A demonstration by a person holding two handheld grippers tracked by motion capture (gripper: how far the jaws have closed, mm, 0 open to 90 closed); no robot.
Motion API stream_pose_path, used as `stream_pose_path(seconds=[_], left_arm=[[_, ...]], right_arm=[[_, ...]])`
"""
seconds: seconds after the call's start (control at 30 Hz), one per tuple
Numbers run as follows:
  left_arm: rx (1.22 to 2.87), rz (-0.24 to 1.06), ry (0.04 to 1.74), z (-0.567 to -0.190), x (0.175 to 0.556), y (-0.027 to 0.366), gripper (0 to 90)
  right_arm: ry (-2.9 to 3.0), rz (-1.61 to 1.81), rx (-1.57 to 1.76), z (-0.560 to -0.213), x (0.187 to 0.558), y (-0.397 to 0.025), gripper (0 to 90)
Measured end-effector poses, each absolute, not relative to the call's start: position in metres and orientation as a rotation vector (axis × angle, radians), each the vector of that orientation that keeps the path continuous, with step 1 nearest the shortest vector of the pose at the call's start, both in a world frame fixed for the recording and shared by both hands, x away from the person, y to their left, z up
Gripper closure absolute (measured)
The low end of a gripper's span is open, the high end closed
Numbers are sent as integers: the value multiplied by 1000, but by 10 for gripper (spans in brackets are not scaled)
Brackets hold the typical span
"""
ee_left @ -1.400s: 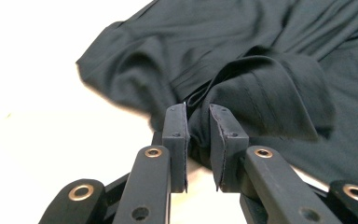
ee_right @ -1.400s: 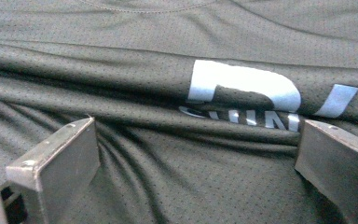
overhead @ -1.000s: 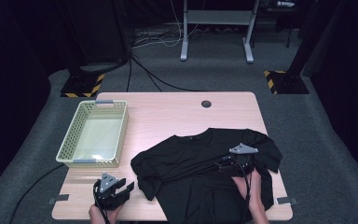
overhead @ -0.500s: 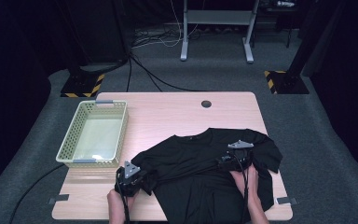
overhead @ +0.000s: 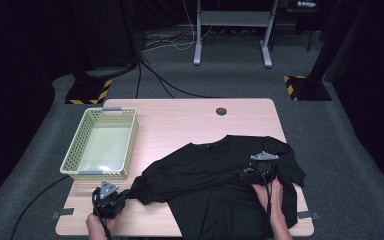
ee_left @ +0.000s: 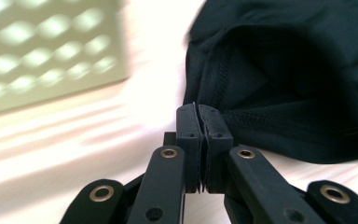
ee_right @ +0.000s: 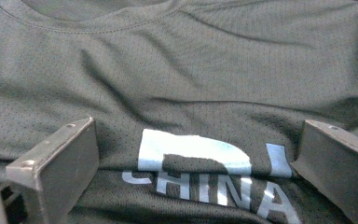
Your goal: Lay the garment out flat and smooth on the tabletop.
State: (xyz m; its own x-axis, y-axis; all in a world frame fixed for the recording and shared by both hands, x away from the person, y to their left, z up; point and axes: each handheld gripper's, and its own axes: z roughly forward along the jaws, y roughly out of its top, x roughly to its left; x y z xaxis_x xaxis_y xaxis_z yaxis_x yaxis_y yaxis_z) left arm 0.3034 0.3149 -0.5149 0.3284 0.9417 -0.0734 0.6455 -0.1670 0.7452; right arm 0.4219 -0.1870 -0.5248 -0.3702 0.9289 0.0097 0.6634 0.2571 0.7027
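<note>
A black T-shirt (overhead: 215, 185) lies crumpled across the near right part of the wooden table (overhead: 180, 125). My left gripper (overhead: 109, 196) sits at the near left, shut on the hem of the shirt's left sleeve (ee_left: 223, 93), which reaches its jaw tips (ee_left: 204, 114). The sleeve (overhead: 142, 186) is drawn out toward it. My right gripper (overhead: 259, 167) rests over the right side of the shirt, with a hand behind it. Its jaws stand wide open (ee_right: 200, 140) above the fabric, on either side of a white printed word "CHINA" (ee_right: 205, 182).
A pale green mesh basket (overhead: 102, 145) stands at the table's left, close beyond the left gripper. A round cable hole (overhead: 221, 111) is near the far edge. Cables and a desk frame (overhead: 230, 30) lie on the floor beyond the table.
My left gripper went right to the sleeve, then came back left and nearer with the sleeve hem in its jaws. The right gripper has barely shifted.
</note>
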Motion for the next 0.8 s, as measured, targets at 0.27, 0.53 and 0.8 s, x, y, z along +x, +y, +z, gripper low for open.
stream_pose_path(seconds=[0.27, 0.53, 0.8], left_arm=[[1841, 620, 1450, -497, 291, 309, 476], [1984, 650, 1415, -515, 317, 253, 286], [1973, 643, 1446, -522, 293, 274, 257]], right_arm=[[2116, 872, 1457, -524, 421, -185, 0], [2111, 873, 1457, -525, 418, -184, 0], [2110, 873, 1454, -525, 415, -185, 0]])
